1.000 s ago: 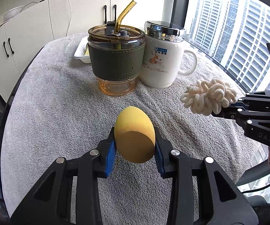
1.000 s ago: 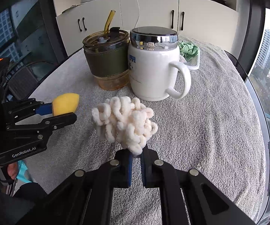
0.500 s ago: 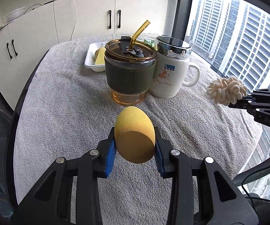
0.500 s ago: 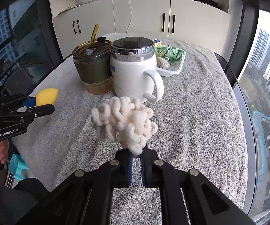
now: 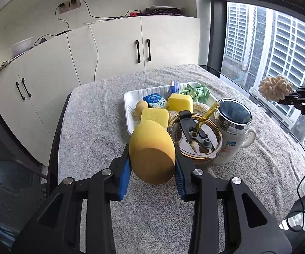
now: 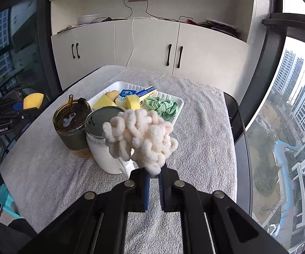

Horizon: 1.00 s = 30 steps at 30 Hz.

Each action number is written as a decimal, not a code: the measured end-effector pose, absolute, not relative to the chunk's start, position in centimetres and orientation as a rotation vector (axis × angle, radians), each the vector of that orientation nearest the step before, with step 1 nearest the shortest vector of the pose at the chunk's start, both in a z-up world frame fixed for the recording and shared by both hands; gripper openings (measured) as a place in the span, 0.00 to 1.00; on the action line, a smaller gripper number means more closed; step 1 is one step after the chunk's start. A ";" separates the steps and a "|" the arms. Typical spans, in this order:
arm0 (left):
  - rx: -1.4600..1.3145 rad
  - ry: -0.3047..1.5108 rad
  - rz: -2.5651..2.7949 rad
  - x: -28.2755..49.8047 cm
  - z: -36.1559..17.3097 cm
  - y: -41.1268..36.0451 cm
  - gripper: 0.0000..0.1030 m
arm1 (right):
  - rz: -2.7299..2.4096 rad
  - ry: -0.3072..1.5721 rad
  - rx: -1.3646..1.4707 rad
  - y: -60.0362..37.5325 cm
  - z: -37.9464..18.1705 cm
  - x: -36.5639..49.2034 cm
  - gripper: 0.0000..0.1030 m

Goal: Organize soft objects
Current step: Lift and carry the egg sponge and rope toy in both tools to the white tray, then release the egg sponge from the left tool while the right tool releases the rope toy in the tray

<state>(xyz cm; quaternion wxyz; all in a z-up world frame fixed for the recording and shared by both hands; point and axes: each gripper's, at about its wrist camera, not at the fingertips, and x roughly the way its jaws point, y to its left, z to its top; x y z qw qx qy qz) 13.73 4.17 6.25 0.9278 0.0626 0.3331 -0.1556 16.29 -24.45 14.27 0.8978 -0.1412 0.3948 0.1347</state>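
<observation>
The towel-covered bench (image 5: pixel 93 139) carries a white tray (image 5: pixel 129 105) near its far edge, behind the tumbler (image 5: pixel 194 139) and mug (image 5: pixel 235 127). Left tongs (image 5: pixel 152 169) clamp a yellow egg-shaped sponge (image 5: pixel 152 154); right tongs (image 6: pixel 153 174) pinch a cream looped scrunchie (image 6: pixel 139 133). Both should clear the straw before lowering into the tray.

we see a tumbler (image 5: pixel 194 139) touching a mug (image 5: pixel 232 135) on the towel (image 5: pixel 93 127). white cabinets (image 5: pixel 110 50) stand behind.

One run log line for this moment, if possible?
left tongs: egg sponge held | right tongs: white scrunchie held | tray: not reached
</observation>
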 end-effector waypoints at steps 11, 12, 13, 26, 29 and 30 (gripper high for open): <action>0.185 0.711 -0.358 23.5 8.1 3.6 0.32 | 0.311 0.855 -0.373 -23.2 15.0 26.3 0.08; 0.177 0.722 -0.368 24.5 8.0 3.5 0.32 | 0.316 0.870 -0.374 -23.1 14.6 27.2 0.08; 0.171 0.737 -0.379 25.6 7.9 3.3 0.32 | 0.320 0.884 -0.376 -22.9 14.2 28.0 0.08; 0.175 0.872 -0.454 35.3 1.7 -0.8 0.33 | 0.343 1.038 -0.399 -21.4 6.0 35.2 0.08; 0.174 0.885 -0.453 36.1 0.8 -1.2 0.33 | 0.348 1.060 -0.386 -21.5 4.7 36.0 0.08; 0.172 0.887 -0.451 36.2 0.5 -1.3 0.32 | 0.347 1.065 -0.384 -21.5 4.3 36.2 0.08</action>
